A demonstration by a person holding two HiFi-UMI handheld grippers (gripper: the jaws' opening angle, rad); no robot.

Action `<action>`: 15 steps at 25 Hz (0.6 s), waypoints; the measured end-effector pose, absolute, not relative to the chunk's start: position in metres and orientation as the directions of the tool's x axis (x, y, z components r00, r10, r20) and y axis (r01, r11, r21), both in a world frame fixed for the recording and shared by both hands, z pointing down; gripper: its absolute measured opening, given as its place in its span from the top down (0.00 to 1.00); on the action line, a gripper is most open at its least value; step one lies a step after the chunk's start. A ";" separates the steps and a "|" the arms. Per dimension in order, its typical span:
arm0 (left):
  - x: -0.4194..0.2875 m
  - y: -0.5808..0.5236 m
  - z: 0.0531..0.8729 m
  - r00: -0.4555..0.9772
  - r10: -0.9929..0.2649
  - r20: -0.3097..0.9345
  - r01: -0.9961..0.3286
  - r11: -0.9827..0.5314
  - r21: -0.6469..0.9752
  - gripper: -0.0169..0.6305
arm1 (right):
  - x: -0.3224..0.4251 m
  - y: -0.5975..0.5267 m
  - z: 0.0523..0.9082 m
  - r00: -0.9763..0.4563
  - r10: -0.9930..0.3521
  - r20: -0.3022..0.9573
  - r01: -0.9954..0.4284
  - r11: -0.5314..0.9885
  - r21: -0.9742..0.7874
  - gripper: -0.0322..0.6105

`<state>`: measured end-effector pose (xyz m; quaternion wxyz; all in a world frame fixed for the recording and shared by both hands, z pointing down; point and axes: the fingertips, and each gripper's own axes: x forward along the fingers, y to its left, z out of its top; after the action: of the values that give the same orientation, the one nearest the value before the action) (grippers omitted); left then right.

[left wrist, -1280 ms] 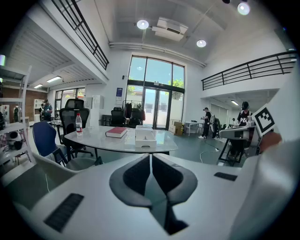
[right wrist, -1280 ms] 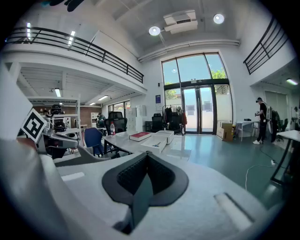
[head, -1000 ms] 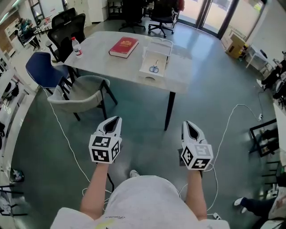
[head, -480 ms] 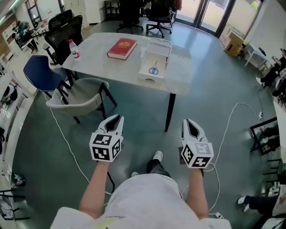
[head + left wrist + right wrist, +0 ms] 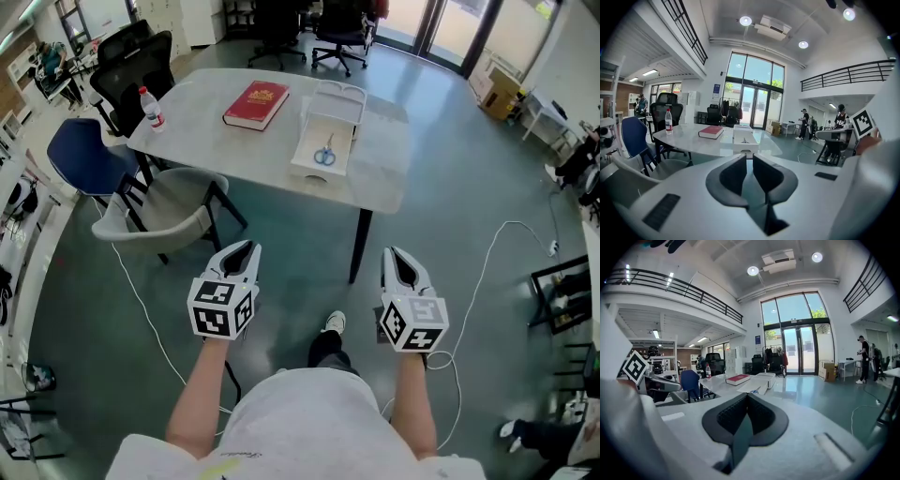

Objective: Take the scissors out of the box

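Head view. The left gripper [image 5: 241, 250] and the right gripper [image 5: 397, 259] are held side by side above the floor, well short of the table [image 5: 214, 142]. The open white box [image 5: 309, 171] sits at the near edge of the tabletop, toward its right end. The scissors [image 5: 324, 155], with blue handles, lie flat inside the box. A red book [image 5: 256, 101] lies just left of the box. A water bottle [image 5: 150, 109] stands upright at the tabletop's left corner. A grey chair [image 5: 169, 212] and a blue chair [image 5: 87, 159] stand by the table's near left side.

Left gripper view. The jaws stand slightly apart, with a narrow gap and nothing between them. The table lies ahead and apart from them, carrying the box, book and bottle.

Right gripper view. The jaws are pressed together, with nothing between them. The table lies ahead to the left, out of contact.
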<state>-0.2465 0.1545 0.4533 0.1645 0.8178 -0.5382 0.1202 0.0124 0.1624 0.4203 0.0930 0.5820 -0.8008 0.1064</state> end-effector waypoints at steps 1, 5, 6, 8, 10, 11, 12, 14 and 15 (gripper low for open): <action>-0.245 0.147 0.453 0.388 -0.842 0.376 -0.921 -0.363 0.138 0.94 | 0.014 0.154 0.419 -0.309 -0.912 0.271 -0.951 0.303 -0.064 0.94; -0.233 0.114 0.454 0.382 -0.842 0.381 -0.924 -0.356 0.139 0.94 | 0.025 0.120 0.420 -0.318 -0.911 0.265 -0.948 0.311 -0.067 0.94; -0.229 0.106 0.454 0.380 -0.842 0.384 -0.925 -0.355 0.137 0.94 | 0.029 0.112 0.420 -0.319 -0.910 0.264 -0.948 0.312 -0.069 0.94; -0.221 0.092 0.453 0.372 -0.843 0.388 -0.928 -0.351 0.126 0.94 | 0.037 0.096 0.420 -0.324 -0.909 0.262 -0.946 0.316 -0.074 0.94; -0.214 0.077 0.451 0.362 -0.846 0.391 -0.931 -0.346 0.112 0.94 | 0.043 0.080 0.418 -0.335 -0.906 0.260 -0.942 0.325 -0.082 0.94; -0.210 0.070 0.451 0.357 -0.847 0.394 -0.933 -0.344 0.106 0.93 | 0.046 0.071 0.418 -0.340 -0.904 0.260 -0.940 0.330 -0.085 0.94; -0.205 0.062 0.451 0.354 -0.847 0.397 -0.934 -0.342 0.102 0.93 | 0.050 0.062 0.418 -0.346 -0.902 0.260 -0.938 0.334 -0.089 0.94; -0.196 0.047 0.451 0.348 -0.845 0.406 -0.936 -0.340 0.096 0.93 | 0.057 0.045 0.418 -0.358 -0.897 0.261 -0.934 0.345 -0.096 0.94; -0.192 0.041 0.452 0.347 -0.843 0.410 -0.936 -0.339 0.096 0.93 | 0.061 0.038 0.419 -0.363 -0.894 0.262 -0.932 0.349 -0.100 0.94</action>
<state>-0.1916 0.0410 0.4516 0.1593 0.8052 -0.5525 0.1452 0.0608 0.0376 0.4188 0.0810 0.5584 -0.8174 0.1162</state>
